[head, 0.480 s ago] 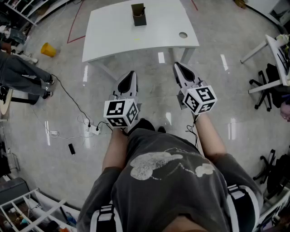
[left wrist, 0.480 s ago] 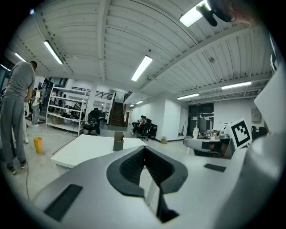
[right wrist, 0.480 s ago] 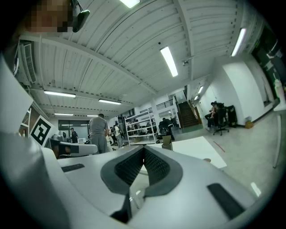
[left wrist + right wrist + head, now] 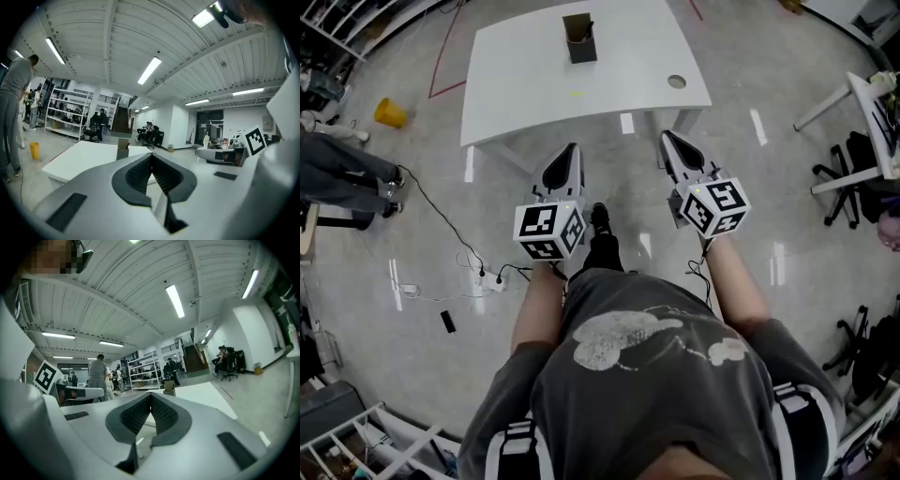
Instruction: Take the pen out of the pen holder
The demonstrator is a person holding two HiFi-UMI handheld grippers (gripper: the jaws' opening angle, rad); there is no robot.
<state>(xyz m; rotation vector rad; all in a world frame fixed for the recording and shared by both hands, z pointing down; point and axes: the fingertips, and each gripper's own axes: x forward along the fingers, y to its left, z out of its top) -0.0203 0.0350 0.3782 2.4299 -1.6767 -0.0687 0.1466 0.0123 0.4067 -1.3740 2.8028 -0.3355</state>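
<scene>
We hold the left gripper (image 4: 569, 153) and right gripper (image 4: 668, 141) over the floor (image 4: 769, 206), short of the table's (image 4: 516, 94) near edge, both with jaws together on nothing. The pen holder (image 4: 579, 39) stands near the far edge, pen (image 4: 587, 25) inside, bare tabletop all round.

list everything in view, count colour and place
table: one, white, ahead of the person
pen holder: one, brown, far end of table
bin: one, yellow, floor left of table
power strip: one, white, floor at left, cabled
office chairs: two, black, right edge
bystander: one, grey trousers, left edge
left gripper: one, grey, shut, empty, short of table
right gripper: one, grey, shut, empty, short of table
</scene>
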